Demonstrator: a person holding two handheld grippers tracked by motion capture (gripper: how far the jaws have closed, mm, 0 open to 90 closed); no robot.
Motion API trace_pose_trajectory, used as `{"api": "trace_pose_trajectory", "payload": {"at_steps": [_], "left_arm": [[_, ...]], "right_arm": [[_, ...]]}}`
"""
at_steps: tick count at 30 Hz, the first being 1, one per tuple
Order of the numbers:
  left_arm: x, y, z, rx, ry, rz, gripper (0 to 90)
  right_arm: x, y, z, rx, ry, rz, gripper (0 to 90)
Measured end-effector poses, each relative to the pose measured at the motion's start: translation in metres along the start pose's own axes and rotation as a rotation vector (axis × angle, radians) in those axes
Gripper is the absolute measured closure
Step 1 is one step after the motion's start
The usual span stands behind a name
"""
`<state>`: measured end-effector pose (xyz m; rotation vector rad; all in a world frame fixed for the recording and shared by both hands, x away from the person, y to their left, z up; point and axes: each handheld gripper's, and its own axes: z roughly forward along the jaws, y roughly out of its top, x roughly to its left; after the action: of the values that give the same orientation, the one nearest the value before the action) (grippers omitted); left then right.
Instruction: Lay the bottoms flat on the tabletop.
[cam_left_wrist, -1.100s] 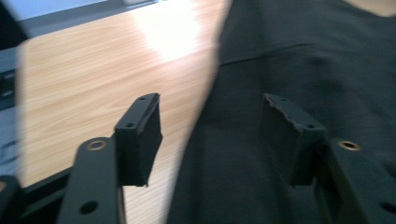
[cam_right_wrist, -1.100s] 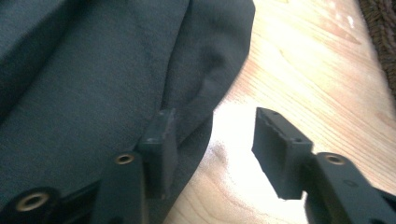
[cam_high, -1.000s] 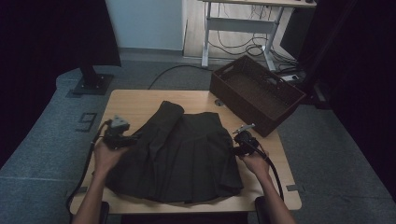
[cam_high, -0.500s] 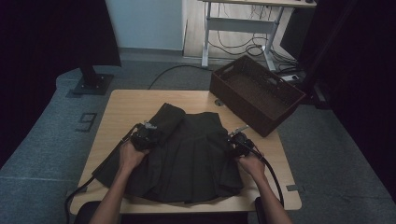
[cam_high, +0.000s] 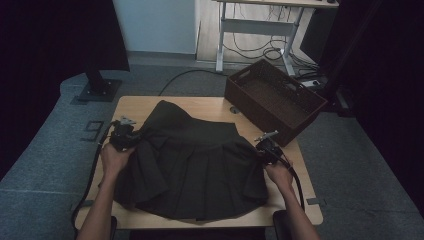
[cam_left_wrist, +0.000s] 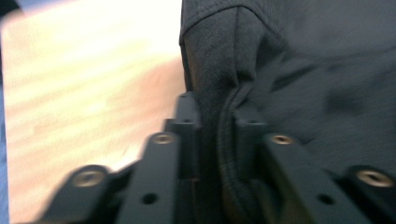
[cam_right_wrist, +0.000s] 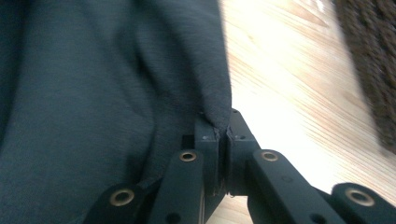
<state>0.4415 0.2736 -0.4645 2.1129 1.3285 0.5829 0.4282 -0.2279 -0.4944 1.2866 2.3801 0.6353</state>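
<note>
A dark pleated skirt (cam_high: 192, 165) lies spread on the wooden table (cam_high: 200, 105), waistband toward the far side. My left gripper (cam_high: 131, 137) sits at the skirt's left edge. In the left gripper view its jaws (cam_left_wrist: 218, 116) have just closed and pinch a seamed fold of the skirt (cam_left_wrist: 317, 70). My right gripper (cam_high: 262, 150) is at the skirt's right edge. Its jaws (cam_right_wrist: 223, 123) have just been closing and now clamp the thin edge of the fabric (cam_right_wrist: 93, 93).
A dark woven basket (cam_high: 275, 100) stands open on the table's far right corner, close to the right gripper. Bare wood shows along the far edge and at both sides of the skirt. A desk frame and cables lie on the floor beyond.
The left gripper reached in onto the skirt, then drew back left with its edge. The right gripper shifted slightly outward. The skirt now lies wider and flatter.
</note>
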Motion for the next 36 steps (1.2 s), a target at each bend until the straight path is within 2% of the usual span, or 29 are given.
{"api": "trace_pose_trajectory", "payload": {"at_steps": [2, 3, 5, 8, 11, 12, 15, 17, 21, 24, 26, 29, 31, 32, 34, 36], "left_arm": [[0.004, -0.005, 0.011, 0.056, 0.061, 0.031, 64.4], [0.007, -0.007, 0.012, 0.06, 0.079, 0.03, 60.1], [0.013, -0.009, 0.005, 0.034, 0.074, 0.011, 51.9], [0.013, -0.007, -0.015, -0.03, 0.045, 0.005, 42.7], [0.003, -0.01, -0.028, -0.064, -0.002, 0.032, 36.2], [-0.002, -0.012, -0.03, -0.066, -0.024, 0.04, 33.6], [-0.02, -0.022, -0.029, -0.069, -0.053, 0.077, 30.0], [-0.031, -0.031, -0.023, -0.052, -0.049, 0.104, 28.7], [-0.048, -0.051, -0.005, 0.008, -0.007, 0.158, 25.7], [-0.053, -0.063, 0.008, 0.042, 0.006, 0.159, 25.2], [-0.054, -0.068, 0.013, 0.049, 0.018, 0.158, 25.2], [-0.053, -0.07, 0.013, 0.04, 0.015, 0.144, 25.4], [-0.053, -0.071, 0.013, 0.038, 0.022, 0.147, 25.6], [-0.054, -0.072, 0.013, 0.037, 0.026, 0.148, 25.7], [-0.055, -0.073, 0.014, 0.034, 0.034, 0.153, 25.9], [-0.055, -0.073, 0.014, 0.03, 0.034, 0.152, 26.1]], "right_arm": [[-0.004, -0.002, 0.003, 0.018, -0.001, -0.004, 80.6], [-0.004, -0.003, 0.005, 0.036, -0.013, -0.018, 74.9], [-0.004, -0.006, 0.006, 0.045, -0.049, -0.038, 63.1], [-0.006, -0.006, -0.002, 0.015, -0.022, -0.011, 51.4], [-0.001, -0.005, -0.011, 0.002, -0.001, -0.024, 45.2], [0.002, -0.005, -0.014, -0.008, 0.011, -0.031, 44.2], [0.015, -0.009, -0.02, -0.009, 0.054, -0.049, 40.0], [0.023, -0.014, -0.022, -0.003, 0.061, -0.064, 38.7], [0.035, -0.025, -0.022, 0.031, 0.077, -0.076, 35.9], [0.045, -0.035, -0.019, 0.056, 0.129, -0.076, 35.9], [0.051, -0.039, -0.016, 0.075, 0.134, -0.088, 37.7], [0.059, -0.045, -0.009, 0.109, 0.108, -0.123, 51.8], [0.062, -0.047, -0.011, 0.087, 0.102, -0.136, 70.8], [0.064, -0.047, -0.012, 0.088, 0.082, -0.154, 78.9], [0.065, -0.049, -0.013, 0.087, 0.064, -0.166, 84.7], [0.063, -0.049, -0.018, 0.069, 0.055, -0.162, 85.6]]}}
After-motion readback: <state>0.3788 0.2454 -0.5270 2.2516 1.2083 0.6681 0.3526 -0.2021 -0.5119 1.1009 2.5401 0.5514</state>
